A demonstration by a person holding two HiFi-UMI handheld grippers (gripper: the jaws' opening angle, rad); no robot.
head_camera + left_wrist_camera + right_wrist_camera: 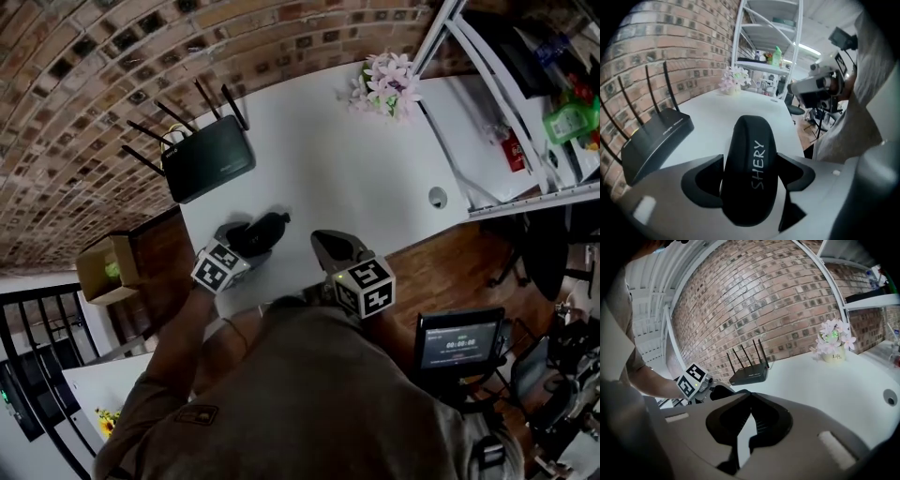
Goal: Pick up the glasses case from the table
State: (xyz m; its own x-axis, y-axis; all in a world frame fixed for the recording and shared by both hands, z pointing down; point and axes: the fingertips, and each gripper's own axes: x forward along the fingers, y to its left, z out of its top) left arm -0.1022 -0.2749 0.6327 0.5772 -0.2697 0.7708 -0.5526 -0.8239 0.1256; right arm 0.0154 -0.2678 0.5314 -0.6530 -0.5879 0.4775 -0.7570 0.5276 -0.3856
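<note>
The black glasses case [751, 172], marked SHERY in white, sits between the two jaws of my left gripper [749, 180], which is shut on it. In the head view the glasses case [262, 231] sticks out past the left gripper [246, 246] near the white table's [328, 169] front edge; whether it rests on the table or hangs above it I cannot tell. My right gripper [330, 247] is beside it to the right, holding nothing. Its jaws [749, 420] meet at the tips, shut. From the right gripper view the left gripper's marker cube [691, 379] and the case [723, 391] show at the left.
A black router [206, 157] with several antennas stands at the table's back left. A pot of pink flowers [386, 86] is at the back right, by a white shelf frame [487, 84]. A cable hole [438, 197] lies near the right edge. A cardboard box [111, 267] sits off to the left.
</note>
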